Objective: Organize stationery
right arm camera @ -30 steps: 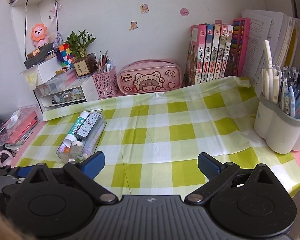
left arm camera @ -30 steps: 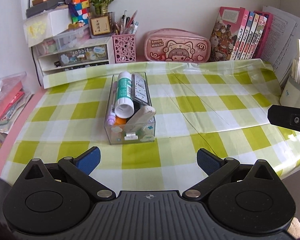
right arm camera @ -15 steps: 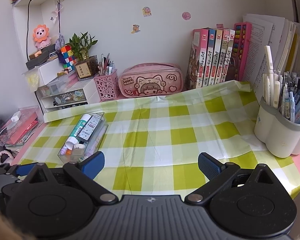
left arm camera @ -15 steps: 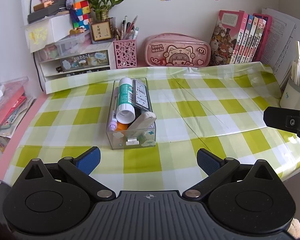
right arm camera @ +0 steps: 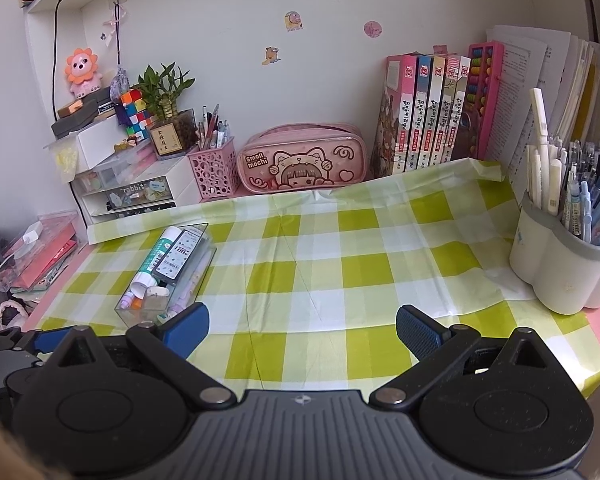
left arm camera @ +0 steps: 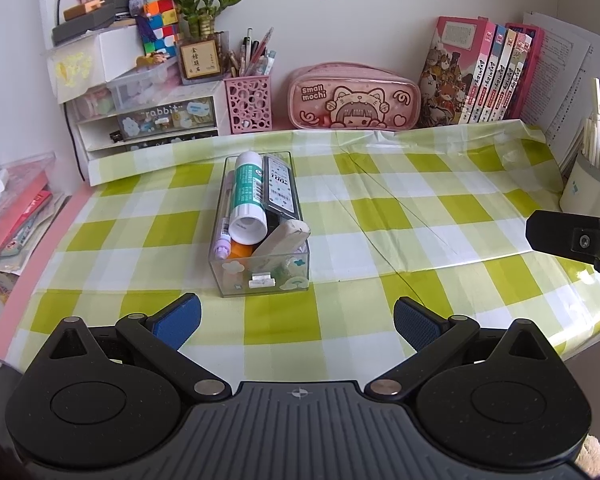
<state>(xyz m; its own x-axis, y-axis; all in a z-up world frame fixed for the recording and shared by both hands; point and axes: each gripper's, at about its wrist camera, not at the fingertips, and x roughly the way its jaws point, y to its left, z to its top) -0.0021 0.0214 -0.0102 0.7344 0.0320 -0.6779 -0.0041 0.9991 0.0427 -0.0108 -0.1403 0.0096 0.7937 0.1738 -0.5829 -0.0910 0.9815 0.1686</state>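
Both claws, left (left arm camera: 297, 318) and right (right arm camera: 302, 330), had backed off spread and empty, leaving the filled box (left arm camera: 260, 232) untouched, apparently done.

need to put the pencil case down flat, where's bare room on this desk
Bare checked cloth between the clear stationery box and the white pen holder. Crowded along the wall: drawer unit, pink mesh cup, pencil case, books.

Black hand-held gripper (left arm camera: 297, 322), blue ribbed pads (left arm camera: 414, 323), silver pivot screws.
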